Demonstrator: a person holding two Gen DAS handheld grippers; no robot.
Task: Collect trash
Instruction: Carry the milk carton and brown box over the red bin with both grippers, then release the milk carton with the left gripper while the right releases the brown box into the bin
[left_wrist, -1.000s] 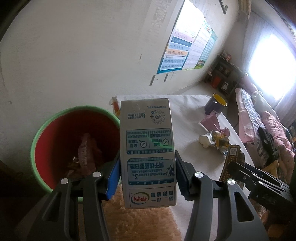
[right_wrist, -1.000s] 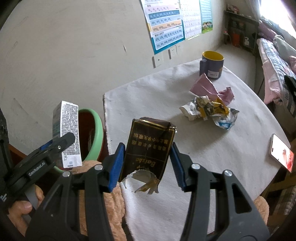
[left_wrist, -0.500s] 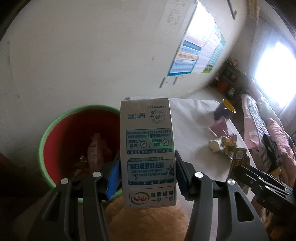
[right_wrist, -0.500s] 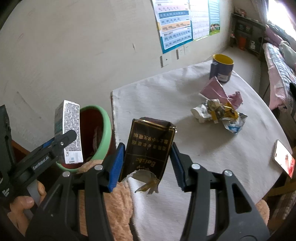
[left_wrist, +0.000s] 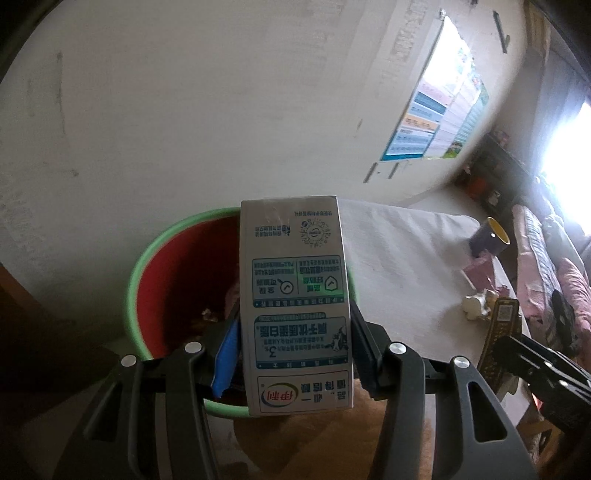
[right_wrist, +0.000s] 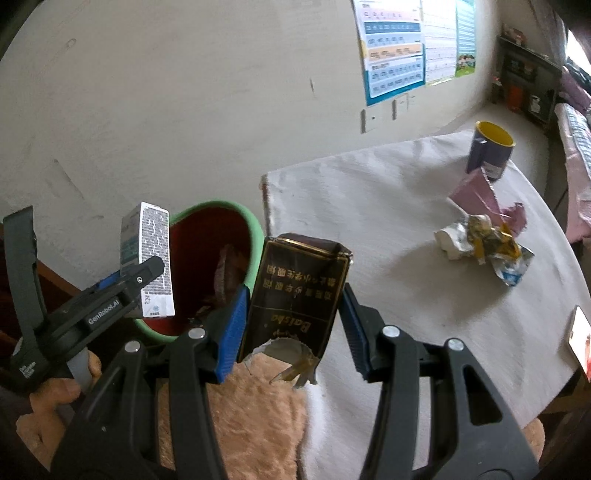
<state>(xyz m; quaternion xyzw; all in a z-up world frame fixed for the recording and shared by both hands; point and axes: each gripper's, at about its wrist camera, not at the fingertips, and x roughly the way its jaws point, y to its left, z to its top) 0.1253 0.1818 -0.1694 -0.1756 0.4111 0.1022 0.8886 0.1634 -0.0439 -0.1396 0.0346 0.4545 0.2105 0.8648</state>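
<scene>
My left gripper (left_wrist: 293, 354) is shut on a white and green milk carton (left_wrist: 293, 295), held upright over the near rim of a red bin with a green rim (left_wrist: 166, 273). In the right wrist view the carton (right_wrist: 151, 258) hangs beside the bin (right_wrist: 255, 229). My right gripper (right_wrist: 291, 328) is shut on a torn dark brown cigarette pack (right_wrist: 295, 291), held just right of the bin at the table's left edge; the pack also shows in the left wrist view (left_wrist: 498, 332). Crumpled wrappers (right_wrist: 484, 243) lie on the table.
A white-clothed table (right_wrist: 388, 221) stands right of the bin. On it are a purple mug with yellow inside (right_wrist: 489, 151), a pink wrapper (right_wrist: 476, 192) and a phone (right_wrist: 580, 339) at the right edge. A tan fluffy surface (right_wrist: 240, 417) lies below the grippers. A wall stands behind.
Both grippers have moved left toward the bin with their loads still held. The bin now sits more central behind the carton, and the table has slid to the right.
</scene>
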